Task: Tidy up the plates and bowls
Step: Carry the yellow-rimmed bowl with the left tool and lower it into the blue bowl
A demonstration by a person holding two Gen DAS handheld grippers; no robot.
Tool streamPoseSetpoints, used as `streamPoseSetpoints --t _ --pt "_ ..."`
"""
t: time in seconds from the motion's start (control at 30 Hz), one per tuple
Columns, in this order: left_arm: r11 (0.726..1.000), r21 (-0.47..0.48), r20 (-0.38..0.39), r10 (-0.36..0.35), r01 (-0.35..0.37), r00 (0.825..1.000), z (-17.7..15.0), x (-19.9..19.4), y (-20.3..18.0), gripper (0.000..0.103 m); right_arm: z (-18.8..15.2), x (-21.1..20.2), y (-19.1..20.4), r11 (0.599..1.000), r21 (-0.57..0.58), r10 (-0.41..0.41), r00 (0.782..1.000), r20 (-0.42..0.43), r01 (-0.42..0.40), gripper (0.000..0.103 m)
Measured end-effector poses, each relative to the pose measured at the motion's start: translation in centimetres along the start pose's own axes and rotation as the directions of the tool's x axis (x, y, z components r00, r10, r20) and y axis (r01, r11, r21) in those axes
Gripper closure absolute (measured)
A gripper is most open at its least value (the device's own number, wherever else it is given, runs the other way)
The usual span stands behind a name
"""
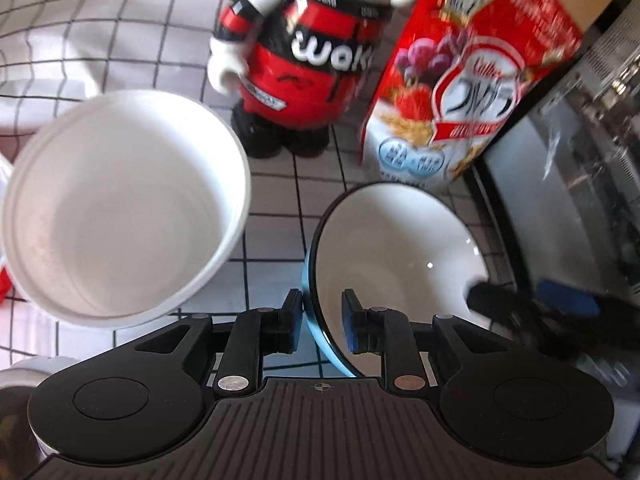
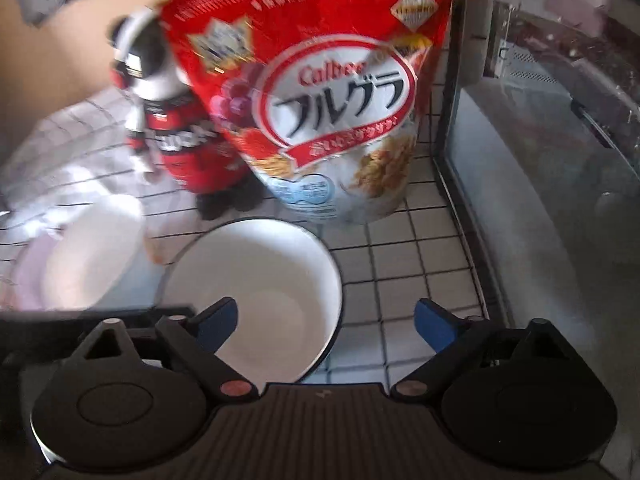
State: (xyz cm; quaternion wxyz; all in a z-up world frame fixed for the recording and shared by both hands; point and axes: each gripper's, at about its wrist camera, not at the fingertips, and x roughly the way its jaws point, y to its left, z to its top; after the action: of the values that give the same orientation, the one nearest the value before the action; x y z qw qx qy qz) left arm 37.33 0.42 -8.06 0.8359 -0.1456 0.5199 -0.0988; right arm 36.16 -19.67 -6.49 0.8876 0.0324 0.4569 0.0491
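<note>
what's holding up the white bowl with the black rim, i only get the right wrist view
observer: the left gripper; its jaws are shut on the rim of that white bowl with the black rim, one jaw inside, one outside.
operator: is it white on the outside too
observer: no, the outer wall is light blue.
operator: what's the white blur on my left
observer: a deep round white tub, empty, beside the held bowl and not touching it.

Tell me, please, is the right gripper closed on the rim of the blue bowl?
No, the right gripper is wide open, its blue-padded fingers spread, one over the blue bowl and one over the tiled counter, gripping nothing.
</note>
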Motion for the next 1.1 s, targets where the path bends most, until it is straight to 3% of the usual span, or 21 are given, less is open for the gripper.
streamPoseSetpoints --t 0.17,0.37,0.73,1.1 --pt "1.0 0.012 -0.041 0.006 -0.006 0.999 0.5 1.7 0.0 0.079 0.3 4.4 -0.5 1.0 0.017 0.016 0.996 -0.089 -0.014 0.037" --pt "1.0 0.028 -0.074 -0.008 0.01 0.997 0.9 3.5 -0.3 0.073 -0.2 7.0 -0.8 0.989 0.062 0.144 0.973 -0.182 -0.135 0.056" --pt "0.999 0.039 -0.112 -0.002 0.007 0.994 1.3 4.9 -0.2 0.078 0.1 7.8 -0.8 0.987 0.064 0.159 0.966 -0.202 -0.149 0.059" --pt "0.996 0.091 -0.064 -0.015 0.021 0.998 0.7 -2.7 -2.4 0.075 0.7 -0.2 -0.3 0.979 0.035 0.203 0.977 -0.072 -0.201 0.059"
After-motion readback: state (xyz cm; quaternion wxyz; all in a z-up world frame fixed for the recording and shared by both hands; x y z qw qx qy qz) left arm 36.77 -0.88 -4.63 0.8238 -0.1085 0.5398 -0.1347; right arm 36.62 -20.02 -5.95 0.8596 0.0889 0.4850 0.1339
